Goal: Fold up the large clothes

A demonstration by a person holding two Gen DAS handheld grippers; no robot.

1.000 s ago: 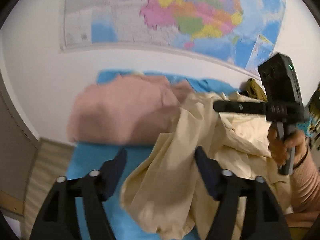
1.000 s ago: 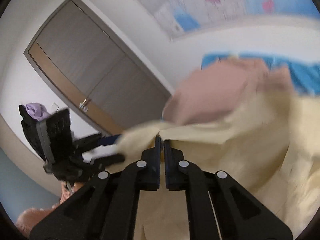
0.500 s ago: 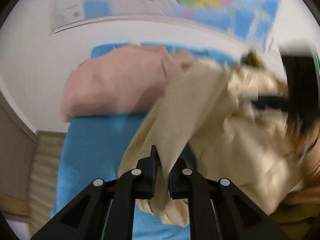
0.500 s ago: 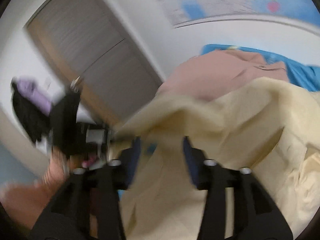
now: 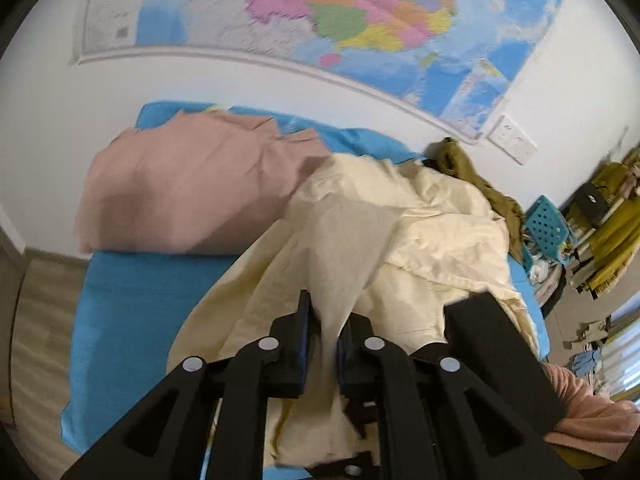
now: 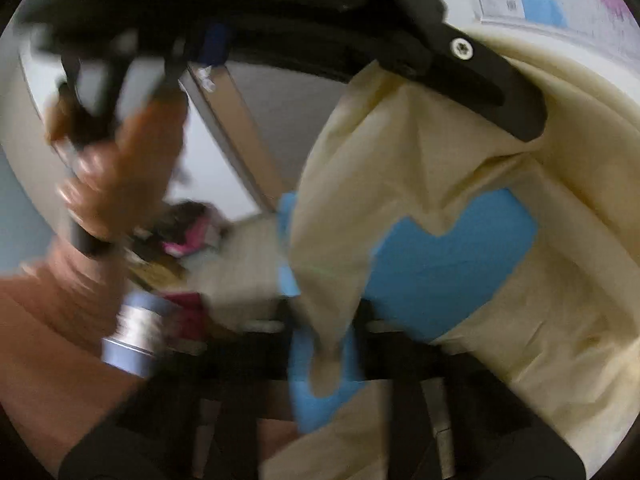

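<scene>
A large cream garment (image 5: 404, 240) is heaped on a blue-covered bed (image 5: 132, 300), beside a pink garment (image 5: 192, 192) under a wall map (image 5: 360, 20). A fold of the cream cloth is pinched in the left gripper (image 5: 323, 340), whose jaws have just eased slightly apart. A hanging edge is caught in the right gripper (image 6: 326, 344), whose jaws have just been closing on it; this view is blurred. The step in hand appears to be regrasping edges before spreading. Next, the two grips would need drawing apart so the cloth is pulled flat.
</scene>
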